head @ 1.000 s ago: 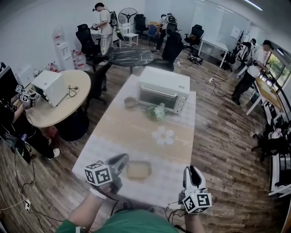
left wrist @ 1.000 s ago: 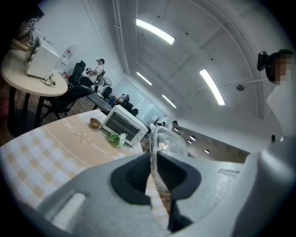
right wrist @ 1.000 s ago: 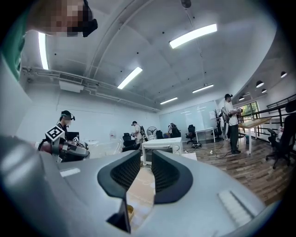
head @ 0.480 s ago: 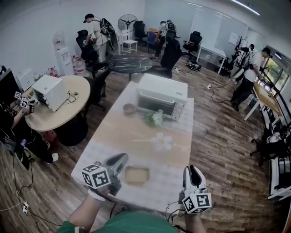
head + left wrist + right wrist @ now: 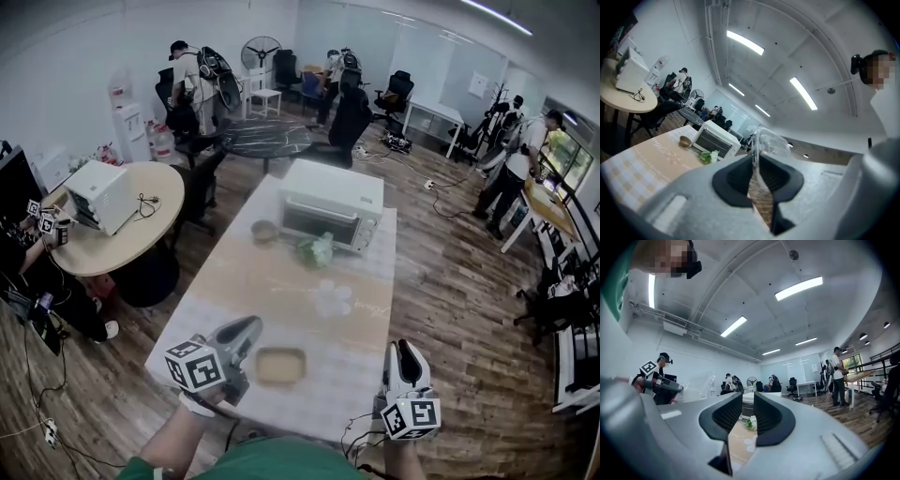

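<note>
- At the far left stands a round table (image 5: 70, 251) bearing a white box-shaped appliance (image 5: 101, 194), well apart from the work.
- The left gripper (image 5: 251, 328) hangs over the near left corner of the long table (image 5: 239, 272). Its jaws are closed down to a sliver on the rim of a clear plastic piece (image 5: 769, 143), which rises past the jaw tips, off the tabletop.
- Just right of that gripper a tan tray (image 5: 281, 365) lies flat on the checked cloth, with nothing over it and neither gripper touching it. Judging from this, the clear piece is in hand and lifted, while the tray is not yet handled.
- Farther up the long table sit a small bowl (image 5: 264, 231), some leafy greens (image 5: 317, 250) and a toaster oven (image 5: 330, 203), all well apart from the tray.
- Nothing lies between the grippers and the tray.
- The right gripper (image 5: 403, 351) hovers off the near right edge of the table. Its jaws stand a narrow gap apart and grip nothing (image 5: 748, 411); only the cloth shows through.
- At the far right a person (image 5: 514, 155) stands by a desk, away from the table.
</note>
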`<state>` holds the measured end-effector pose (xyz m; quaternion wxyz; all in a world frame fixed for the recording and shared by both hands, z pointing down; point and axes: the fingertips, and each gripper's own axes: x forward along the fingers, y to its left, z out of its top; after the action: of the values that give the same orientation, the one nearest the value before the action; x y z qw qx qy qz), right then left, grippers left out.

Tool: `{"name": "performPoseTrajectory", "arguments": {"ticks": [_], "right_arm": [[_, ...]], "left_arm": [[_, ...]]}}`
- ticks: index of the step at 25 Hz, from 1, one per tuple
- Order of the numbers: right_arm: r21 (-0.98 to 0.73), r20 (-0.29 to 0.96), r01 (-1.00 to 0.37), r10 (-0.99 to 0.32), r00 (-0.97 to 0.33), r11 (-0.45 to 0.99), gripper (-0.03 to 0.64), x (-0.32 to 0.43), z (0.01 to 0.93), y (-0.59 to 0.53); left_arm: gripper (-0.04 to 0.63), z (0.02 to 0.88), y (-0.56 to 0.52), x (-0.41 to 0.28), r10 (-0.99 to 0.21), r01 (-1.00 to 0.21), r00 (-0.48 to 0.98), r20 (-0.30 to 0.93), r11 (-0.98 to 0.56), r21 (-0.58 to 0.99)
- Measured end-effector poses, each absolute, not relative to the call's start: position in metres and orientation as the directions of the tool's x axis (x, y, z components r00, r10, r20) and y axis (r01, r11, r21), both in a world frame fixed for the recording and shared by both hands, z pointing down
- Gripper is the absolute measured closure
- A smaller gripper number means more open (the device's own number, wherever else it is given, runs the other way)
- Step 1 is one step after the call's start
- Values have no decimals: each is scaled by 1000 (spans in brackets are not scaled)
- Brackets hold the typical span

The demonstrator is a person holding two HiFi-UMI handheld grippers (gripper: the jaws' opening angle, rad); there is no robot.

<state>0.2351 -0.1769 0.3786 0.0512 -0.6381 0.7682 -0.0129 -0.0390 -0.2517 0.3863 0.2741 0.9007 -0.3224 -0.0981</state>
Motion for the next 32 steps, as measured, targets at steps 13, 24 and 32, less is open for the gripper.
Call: {"name": "performPoseTrajectory", "arguments": {"ticks": [13, 24, 32], "right_arm": [[-82, -73, -981, -983, -167, 173, 541, 238, 376, -176], [-80, -76, -982, -983, -165, 171, 541, 238, 377, -175], [-80, -77, -983, -984, -162, 168, 543, 237, 375, -172]], "left_arm": [[555, 382, -253, -39, -630, -519, 776, -12, -651, 554], [555, 383, -254, -39, -627, -515, 779, -12, -651, 558], [555, 382, -253, -39, -624, -511, 781, -12, -651, 561]]}}
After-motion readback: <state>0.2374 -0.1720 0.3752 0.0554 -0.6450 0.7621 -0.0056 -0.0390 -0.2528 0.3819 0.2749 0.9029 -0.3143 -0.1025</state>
